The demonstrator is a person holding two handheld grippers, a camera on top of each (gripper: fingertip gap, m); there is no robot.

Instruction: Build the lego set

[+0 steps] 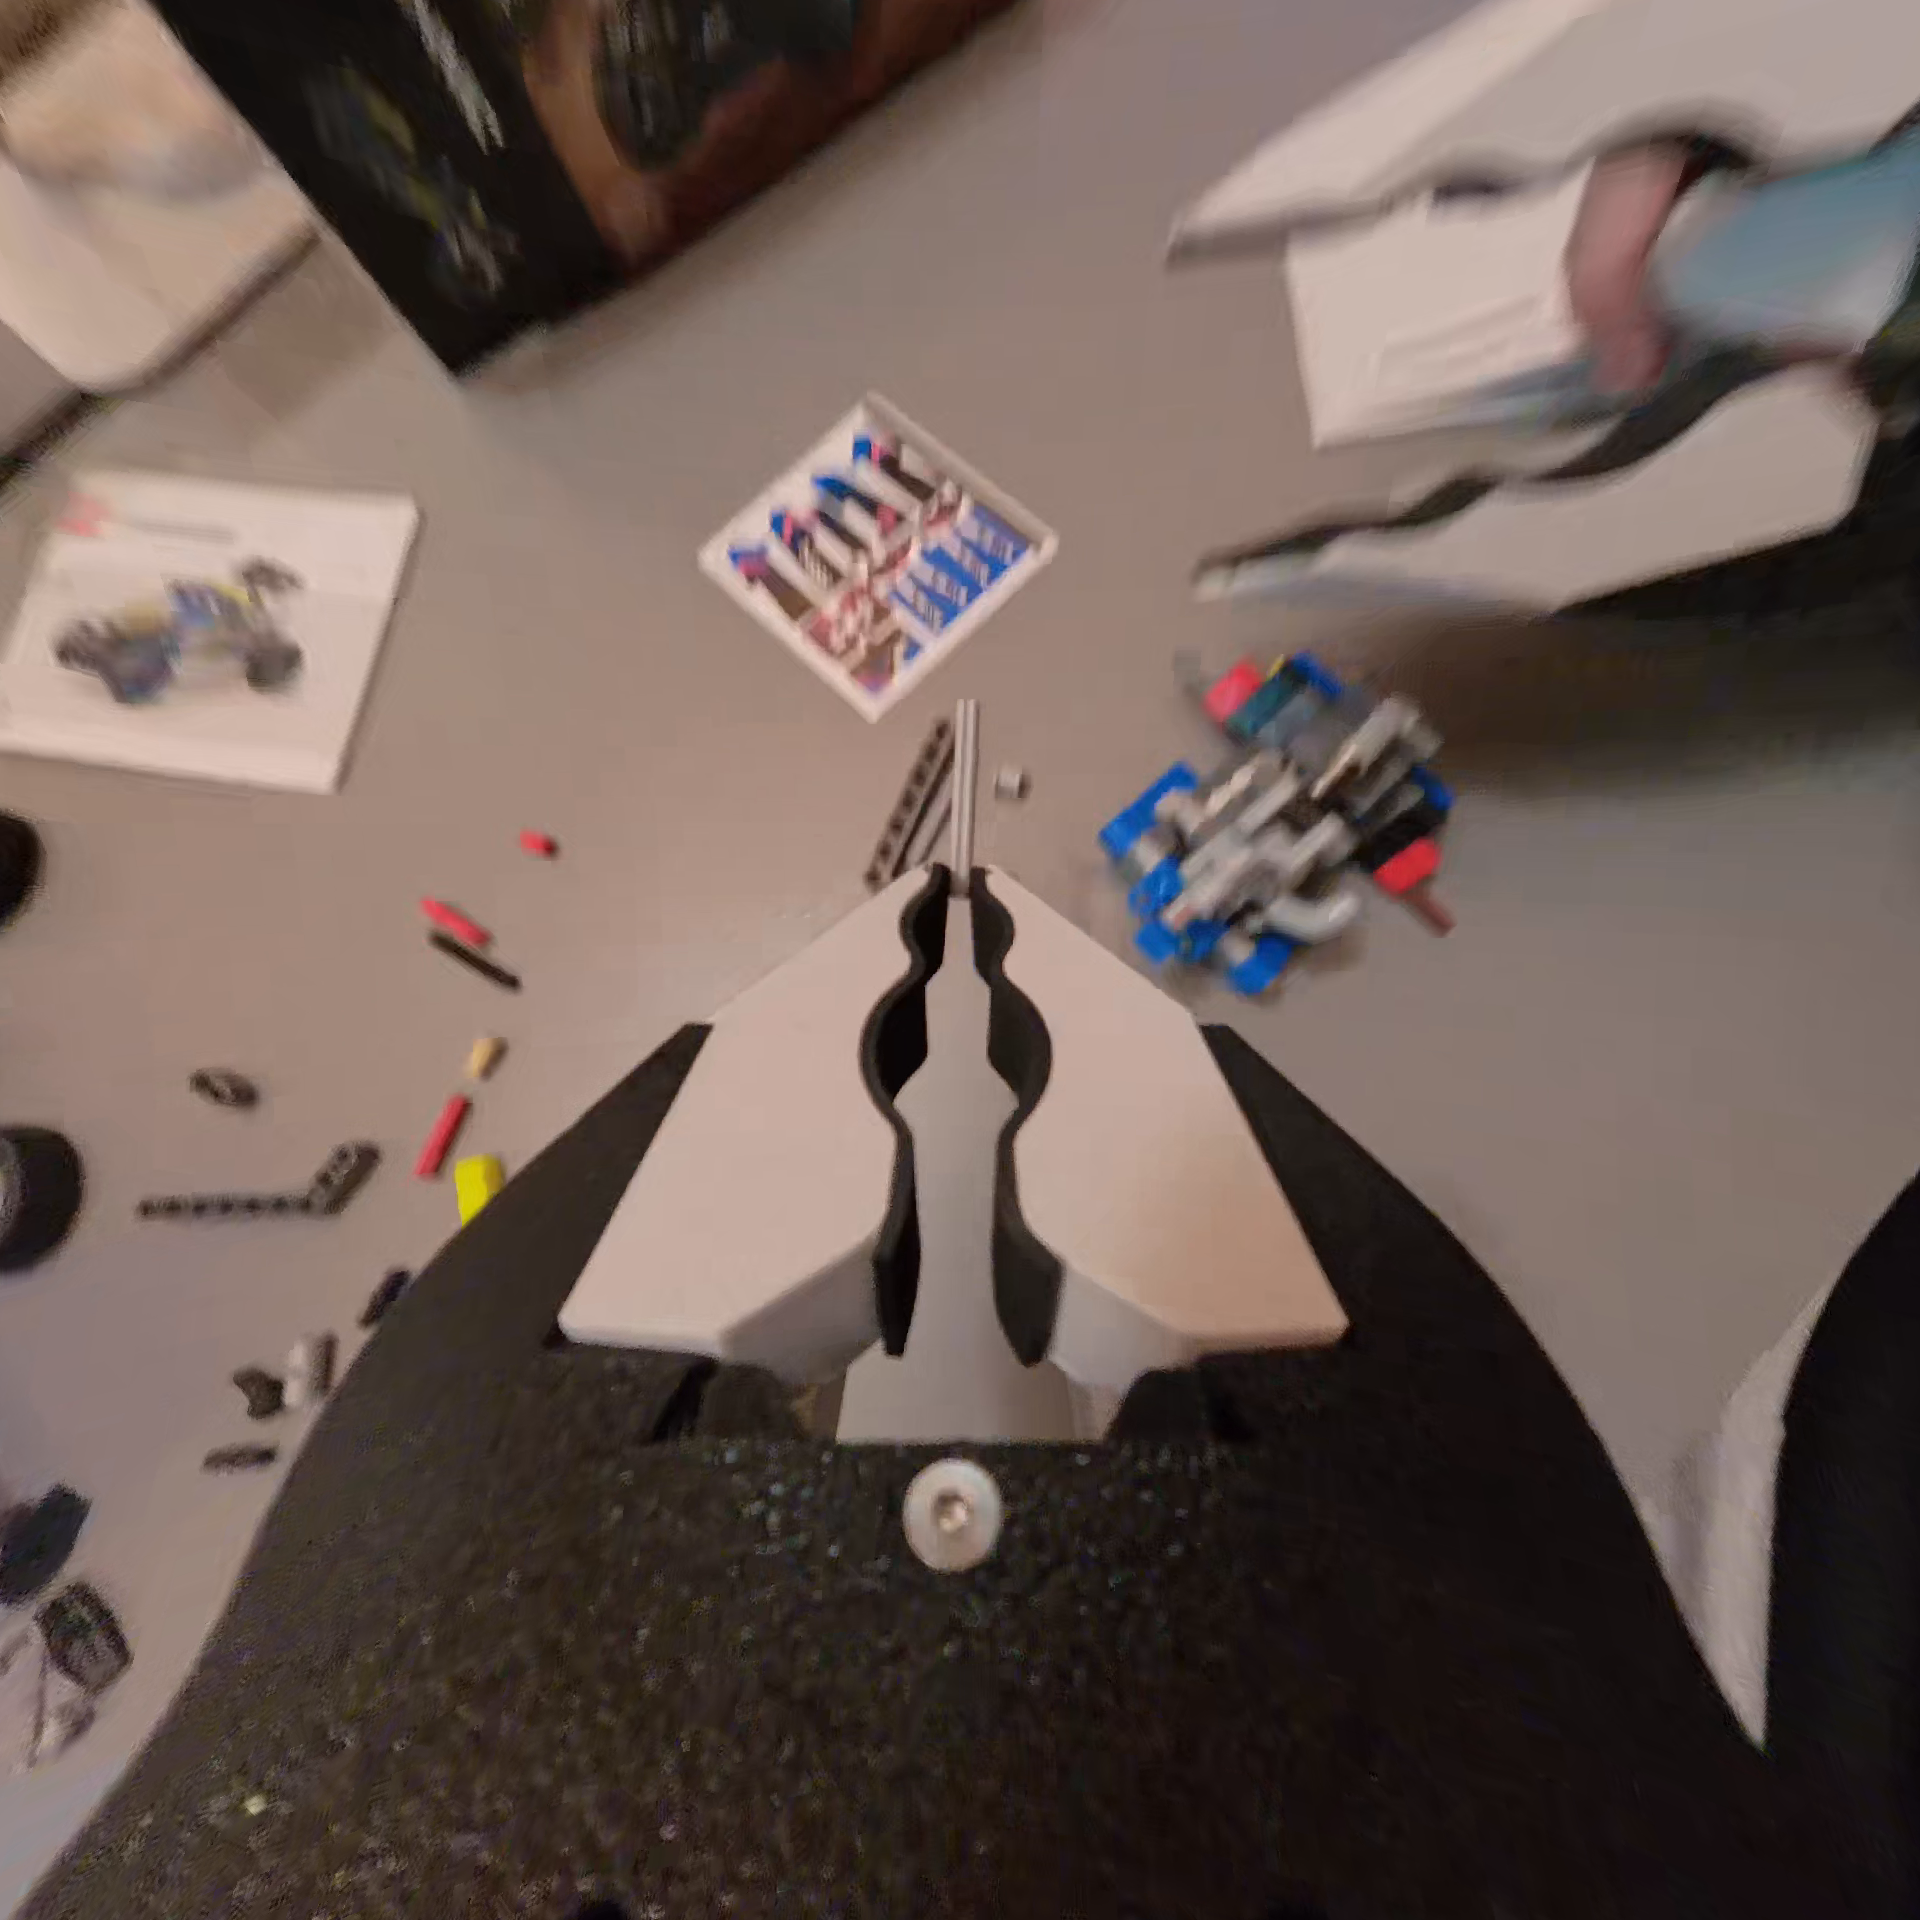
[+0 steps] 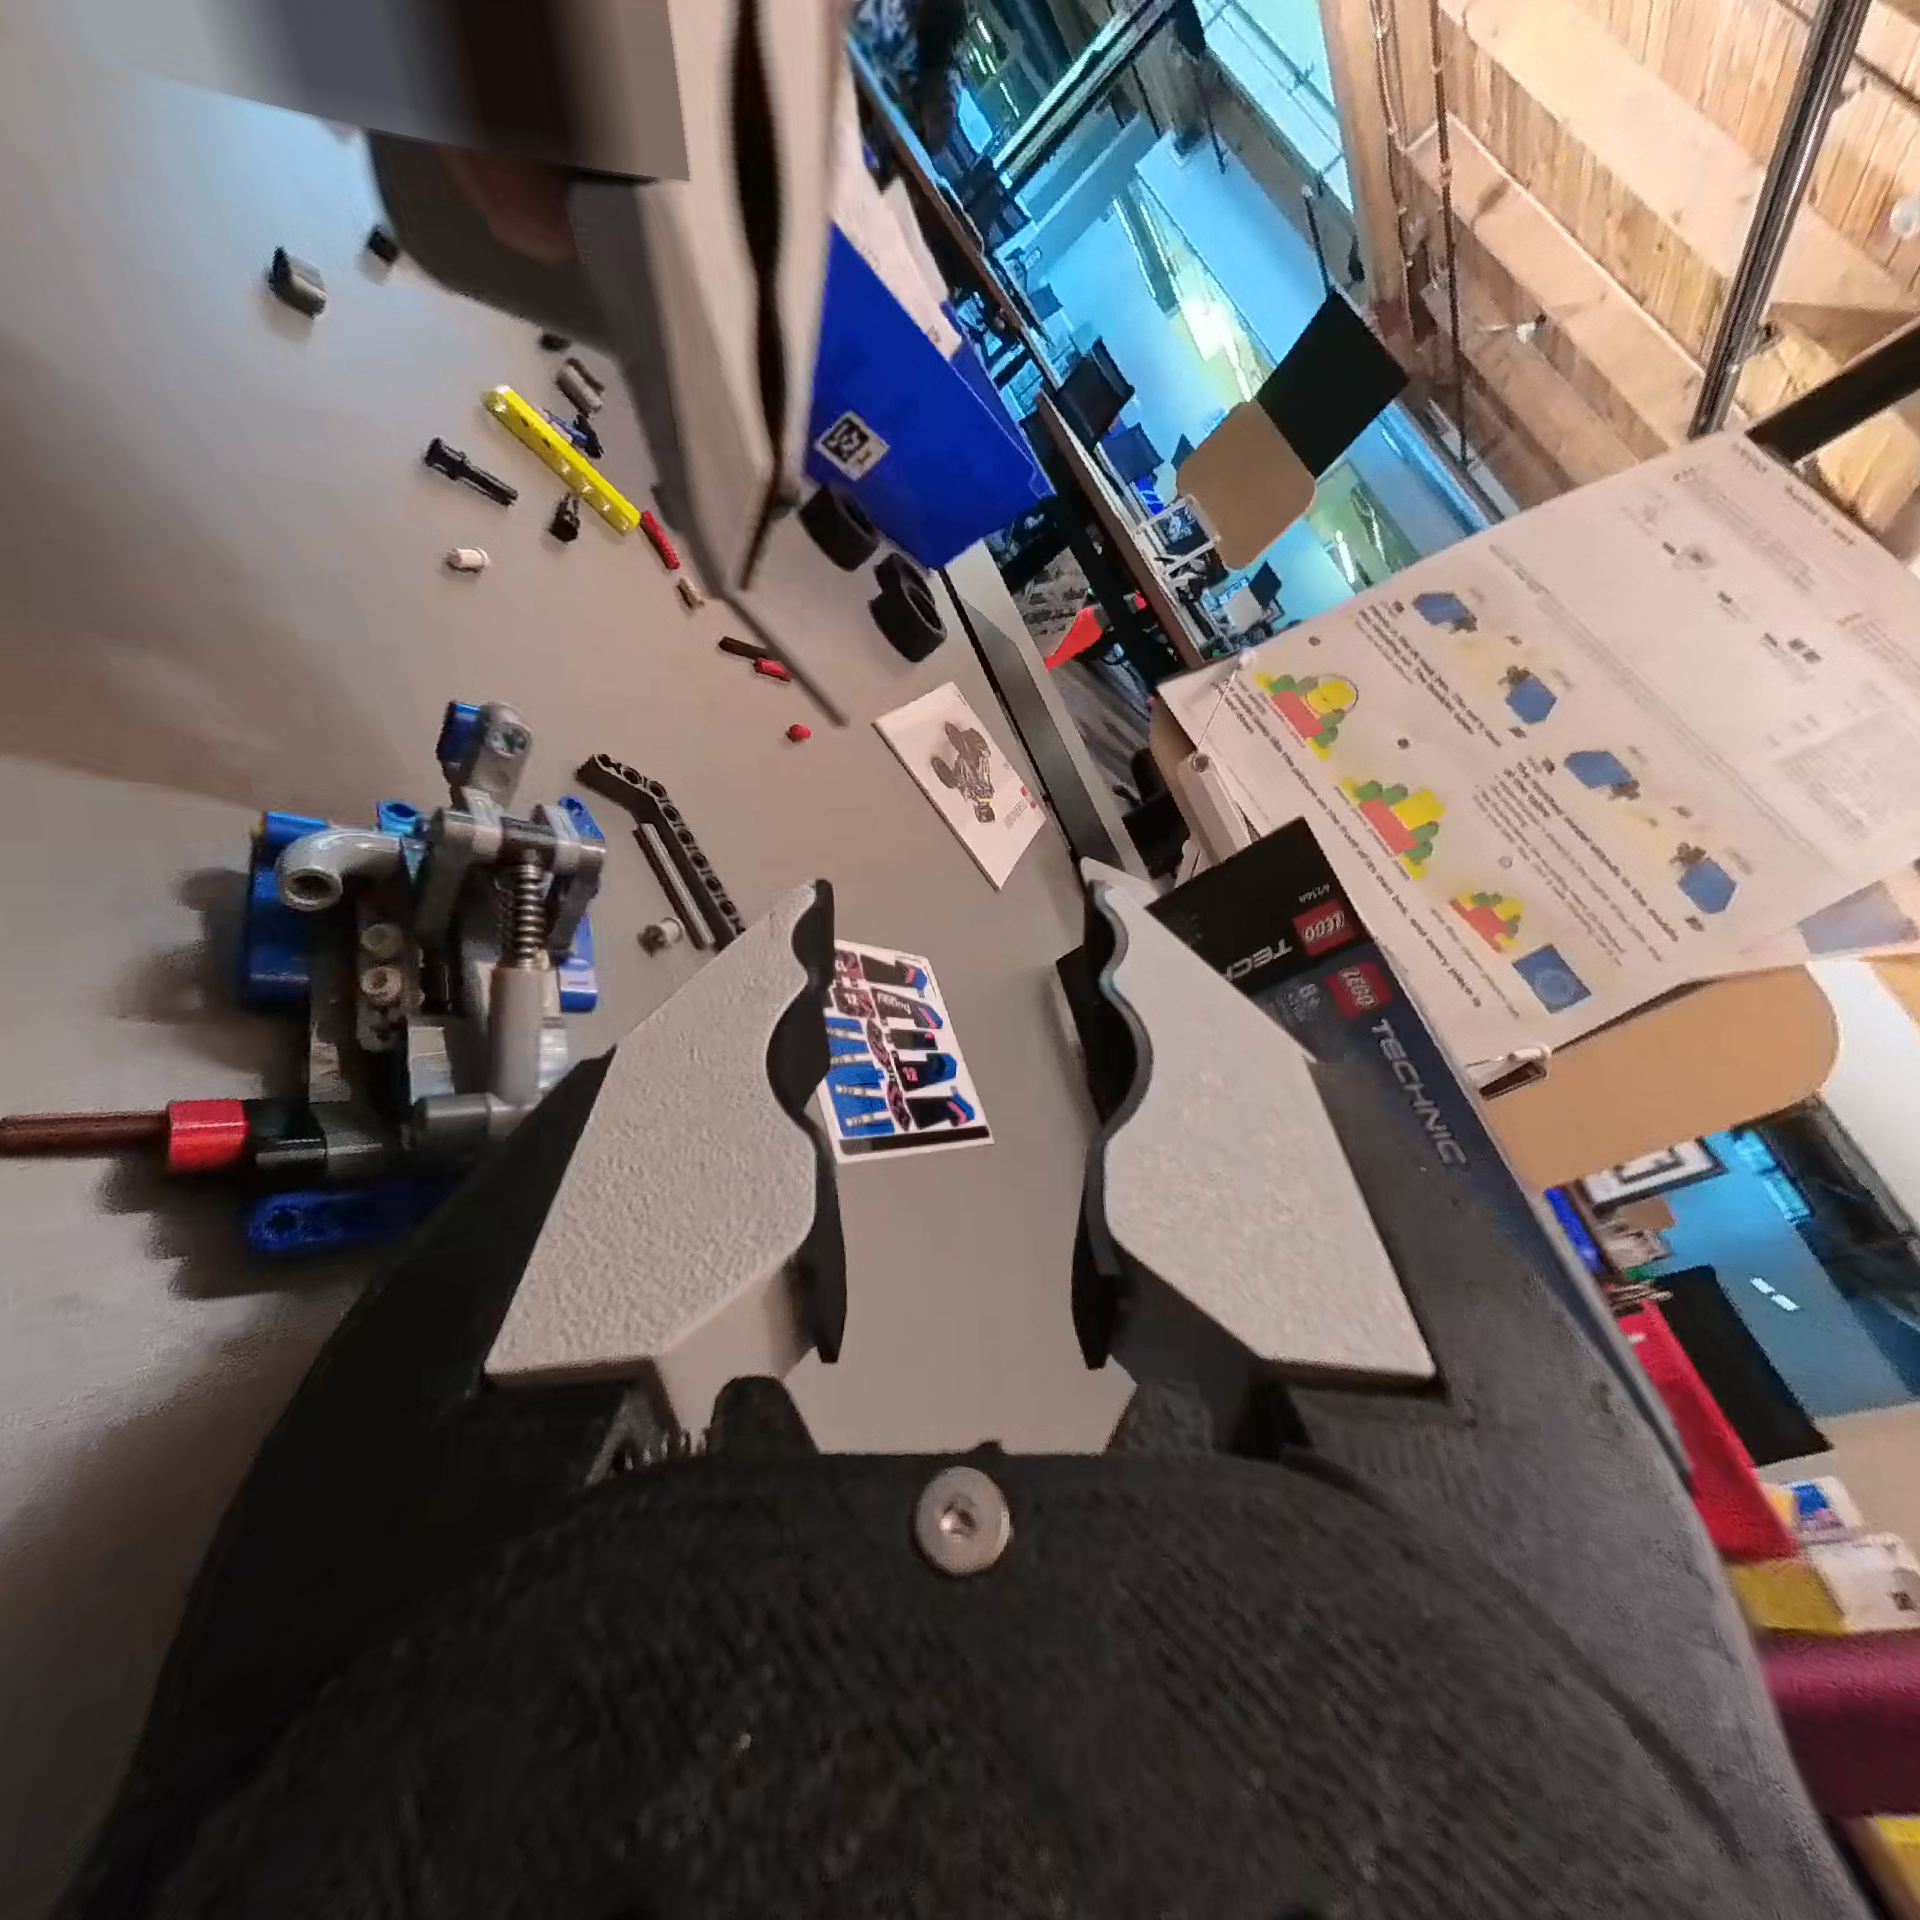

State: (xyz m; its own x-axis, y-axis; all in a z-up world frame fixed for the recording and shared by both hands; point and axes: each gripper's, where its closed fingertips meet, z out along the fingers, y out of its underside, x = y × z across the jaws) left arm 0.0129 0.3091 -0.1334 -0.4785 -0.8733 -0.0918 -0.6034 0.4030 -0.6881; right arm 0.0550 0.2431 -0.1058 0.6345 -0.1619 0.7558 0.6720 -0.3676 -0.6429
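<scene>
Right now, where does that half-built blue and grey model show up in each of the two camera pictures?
Left wrist view: the model lies on the table right of centre, just past the fingertips.
Right wrist view: the model sits at the left edge, left of the fingers.
Shared landmark: the sticker sheet, left of the model in one view, right of it in the other.

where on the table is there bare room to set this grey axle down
Bare grey table lies between the sticker sheet, the booklet and the black box. Crowded: loose parts at left, the blue-grey assembly at right.
</scene>
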